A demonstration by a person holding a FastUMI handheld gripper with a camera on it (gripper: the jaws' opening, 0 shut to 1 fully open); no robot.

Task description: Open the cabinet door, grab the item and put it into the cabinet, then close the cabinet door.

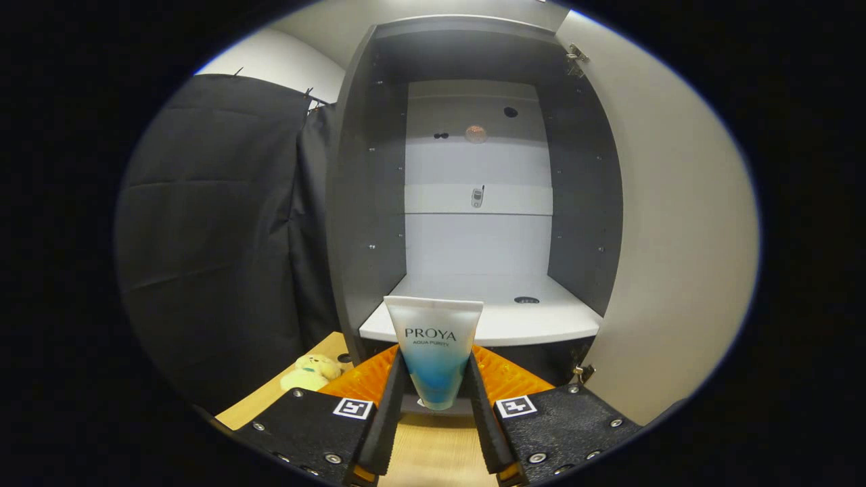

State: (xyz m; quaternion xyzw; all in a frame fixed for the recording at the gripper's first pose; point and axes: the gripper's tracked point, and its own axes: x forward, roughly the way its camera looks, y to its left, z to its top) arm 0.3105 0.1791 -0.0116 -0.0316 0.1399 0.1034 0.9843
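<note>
Black cloth drapes the booth beside the dark cabinet (473, 169), whose pale door (670, 223) stands swung wide so I can reach its white shelf (500, 318). My tool (436, 392) is clamped on the white-and-blue plastic tube (434, 345), held upright just before the shelf's front edge, I judge ready for setting inside.

I see the tube (434, 352) upright between my gripper (434, 406) fingers, the open cabinet (358, 203) just beyond, its door (670, 237) swung right, a plush toy (311, 372) left on the tabletop (433, 453)
</note>
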